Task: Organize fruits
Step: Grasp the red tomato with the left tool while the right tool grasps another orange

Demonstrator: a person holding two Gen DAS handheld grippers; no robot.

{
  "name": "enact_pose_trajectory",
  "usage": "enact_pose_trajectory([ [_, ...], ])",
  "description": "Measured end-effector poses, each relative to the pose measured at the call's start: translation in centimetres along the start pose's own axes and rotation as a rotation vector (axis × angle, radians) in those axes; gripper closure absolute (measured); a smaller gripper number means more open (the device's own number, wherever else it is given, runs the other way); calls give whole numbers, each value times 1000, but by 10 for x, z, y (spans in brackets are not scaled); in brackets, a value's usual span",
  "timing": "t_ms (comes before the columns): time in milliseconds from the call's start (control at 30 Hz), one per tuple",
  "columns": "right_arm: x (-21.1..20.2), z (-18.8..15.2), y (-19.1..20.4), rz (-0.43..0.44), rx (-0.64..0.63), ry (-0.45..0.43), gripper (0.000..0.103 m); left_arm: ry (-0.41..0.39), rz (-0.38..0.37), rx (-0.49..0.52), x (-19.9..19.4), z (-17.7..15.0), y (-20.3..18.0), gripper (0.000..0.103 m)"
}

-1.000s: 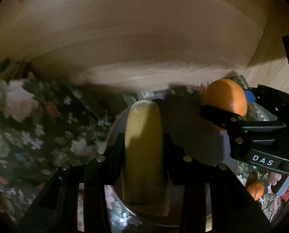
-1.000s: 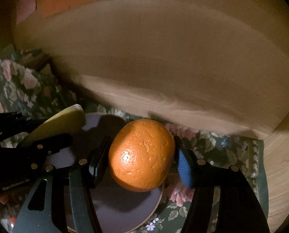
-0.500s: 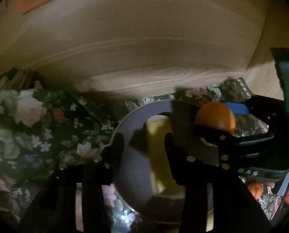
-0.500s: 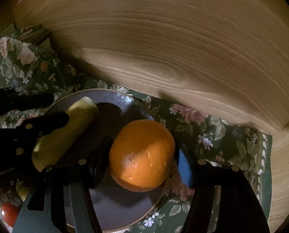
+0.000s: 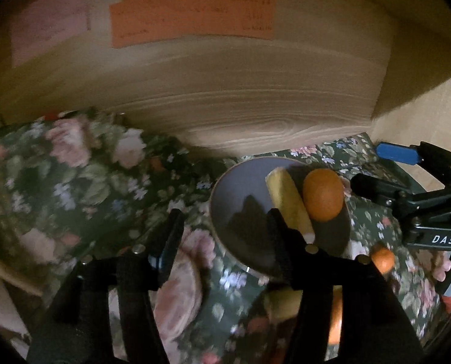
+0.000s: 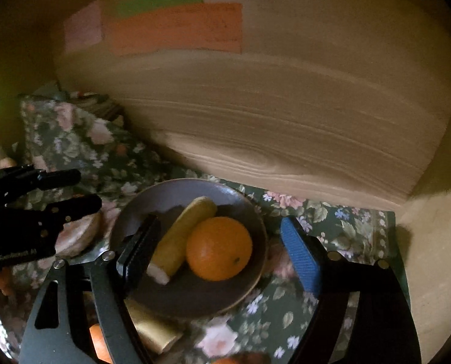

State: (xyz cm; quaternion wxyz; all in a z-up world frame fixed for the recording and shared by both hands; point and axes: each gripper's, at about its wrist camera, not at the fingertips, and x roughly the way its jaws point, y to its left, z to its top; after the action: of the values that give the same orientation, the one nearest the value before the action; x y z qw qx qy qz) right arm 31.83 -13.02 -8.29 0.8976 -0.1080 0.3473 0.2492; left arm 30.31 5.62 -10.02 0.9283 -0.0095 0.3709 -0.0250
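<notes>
A grey-purple plate [image 6: 164,194] lies on a floral cloth and holds a yellow banana piece [image 6: 184,233] and an orange [image 6: 219,248], side by side and touching. The plate [image 5: 240,182], banana piece [image 5: 287,200] and orange [image 5: 322,194] also show in the left wrist view. My right gripper [image 6: 219,253] is open above the plate, its fingers clear of the orange. My left gripper [image 5: 224,230] is open and empty, raised over the plate's left edge. Each gripper shows in the other's view, the right [image 5: 386,170] and the left [image 6: 76,189].
A wooden wall [image 6: 286,121] with orange, green and pink paper notes [image 6: 177,27] stands close behind the plate. More fruit lies nearer on the cloth: a small orange [image 5: 382,259], a yellow piece [image 6: 155,330] and a pale round fruit [image 6: 79,233].
Both grippers opened, letting go of the banana piece and the orange onto the plate, then pulled back and up. The left gripper also shifted left.
</notes>
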Motion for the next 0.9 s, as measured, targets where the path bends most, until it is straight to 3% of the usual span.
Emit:
enact_pose_trajectory([
  [333, -35, -38, 36, -37, -4, -21, 24, 12, -16, -9, -39, -56, 18, 41],
  [633, -30, -81, 60, -2, 54, 44, 24, 50, -28, -3, -50, -97, 19, 41],
  [900, -14, -100, 71, 30, 77, 105, 25, 62, -34, -22, -53, -113, 20, 36],
])
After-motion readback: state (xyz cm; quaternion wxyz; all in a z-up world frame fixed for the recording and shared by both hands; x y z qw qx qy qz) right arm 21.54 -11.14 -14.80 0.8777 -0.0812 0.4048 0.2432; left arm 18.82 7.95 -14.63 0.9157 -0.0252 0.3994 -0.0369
